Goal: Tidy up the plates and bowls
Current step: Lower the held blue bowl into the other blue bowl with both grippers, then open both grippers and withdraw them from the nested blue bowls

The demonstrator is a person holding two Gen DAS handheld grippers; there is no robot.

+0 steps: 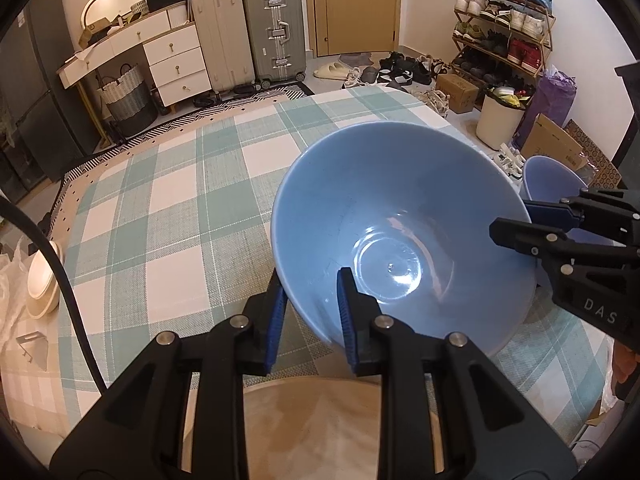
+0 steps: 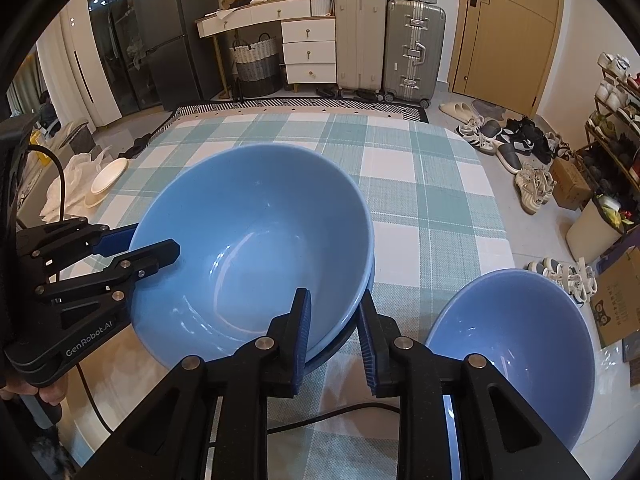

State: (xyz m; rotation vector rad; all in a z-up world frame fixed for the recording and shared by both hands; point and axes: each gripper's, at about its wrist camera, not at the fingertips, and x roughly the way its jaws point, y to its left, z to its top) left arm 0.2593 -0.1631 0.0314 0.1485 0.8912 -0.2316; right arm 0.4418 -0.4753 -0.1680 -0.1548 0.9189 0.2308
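Both grippers pinch the big blue bowl [image 2: 252,248] on the checked table [image 2: 420,200]: left gripper [image 1: 310,320] on its left rim, right gripper [image 2: 334,338] on its near rim, over a second bowl's edge. A third bowl [image 2: 516,344] sits near right.

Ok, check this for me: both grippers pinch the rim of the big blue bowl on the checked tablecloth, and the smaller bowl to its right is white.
Wrong on the colour only. The smaller bowl to the right is blue, like the big blue bowl, as the right wrist view shows. The rest holds: the left gripper and the right gripper both pinch its rim, on the checked tablecloth.
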